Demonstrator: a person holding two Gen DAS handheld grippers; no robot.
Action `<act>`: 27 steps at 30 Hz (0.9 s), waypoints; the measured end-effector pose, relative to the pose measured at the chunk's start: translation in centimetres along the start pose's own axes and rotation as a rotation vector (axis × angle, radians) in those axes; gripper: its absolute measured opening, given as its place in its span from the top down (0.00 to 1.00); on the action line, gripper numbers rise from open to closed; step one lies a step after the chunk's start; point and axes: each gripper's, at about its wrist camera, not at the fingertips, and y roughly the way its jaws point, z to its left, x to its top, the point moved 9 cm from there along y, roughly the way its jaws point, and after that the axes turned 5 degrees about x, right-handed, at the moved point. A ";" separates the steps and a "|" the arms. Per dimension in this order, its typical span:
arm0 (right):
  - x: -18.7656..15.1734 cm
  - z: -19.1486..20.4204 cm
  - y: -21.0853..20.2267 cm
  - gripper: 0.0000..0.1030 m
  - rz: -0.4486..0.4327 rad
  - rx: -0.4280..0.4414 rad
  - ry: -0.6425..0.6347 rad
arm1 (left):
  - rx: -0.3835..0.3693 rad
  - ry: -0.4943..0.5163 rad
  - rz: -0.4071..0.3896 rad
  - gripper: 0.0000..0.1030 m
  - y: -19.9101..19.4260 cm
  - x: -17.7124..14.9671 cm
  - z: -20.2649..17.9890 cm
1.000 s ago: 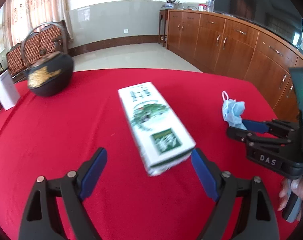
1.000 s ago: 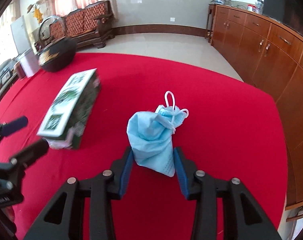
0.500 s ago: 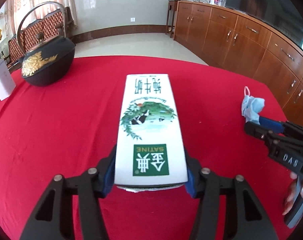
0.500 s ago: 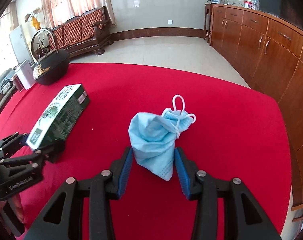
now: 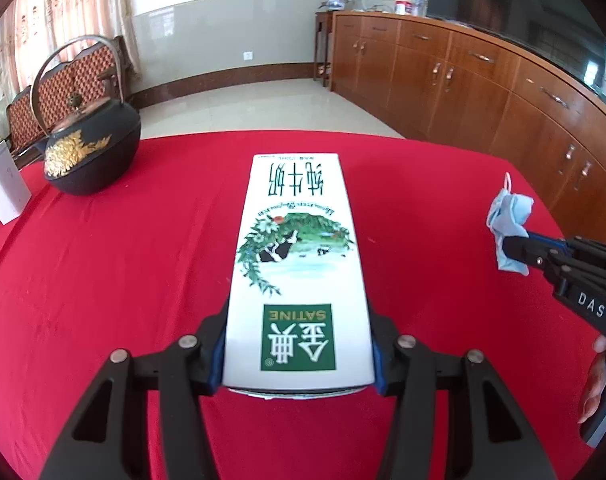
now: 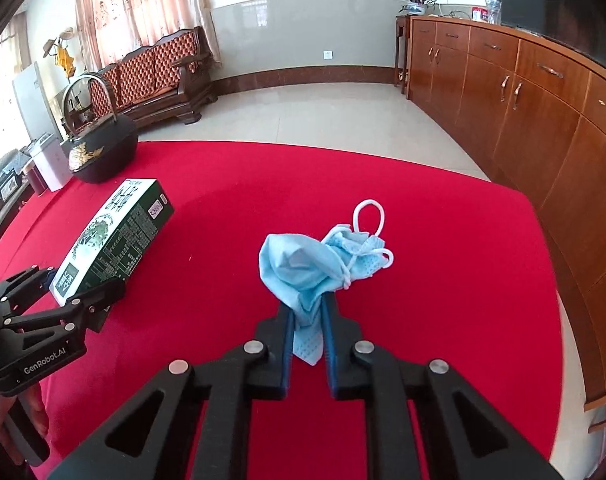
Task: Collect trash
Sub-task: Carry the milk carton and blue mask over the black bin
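Left wrist view: my left gripper (image 5: 299,354) clamps the milk carton (image 5: 299,268) at its near end, low over the red tablecloth (image 5: 103,264). My right gripper (image 6: 307,320) pinches the blue mask (image 6: 303,268), narrow. I'd lift both evenly, keeping the long carton level, clear of the teapot (image 5: 91,152).

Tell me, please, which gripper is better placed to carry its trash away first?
Probably the right. The right gripper has its fingers shut on the face mask, which is small and light. The left gripper holds only the near end of the long milk carton.
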 end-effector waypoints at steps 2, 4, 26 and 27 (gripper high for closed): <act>-0.9 0.1 -1.5 0.87 -0.005 -0.007 -0.012 | -0.010 0.024 -0.013 0.47 -1.3 -0.5 -0.8; -1.5 -0.1 -3.0 0.87 -0.016 -0.016 -0.019 | -0.016 0.046 -0.026 0.47 -2.4 -0.7 -1.6; -13.5 -3.6 -24.0 0.87 -0.130 -0.145 0.087 | -0.139 0.165 -0.106 0.47 -14.6 -6.0 -9.4; -14.2 -3.9 -25.1 0.87 -0.135 -0.152 0.096 | -0.146 0.169 -0.109 0.47 -15.0 -6.2 -9.7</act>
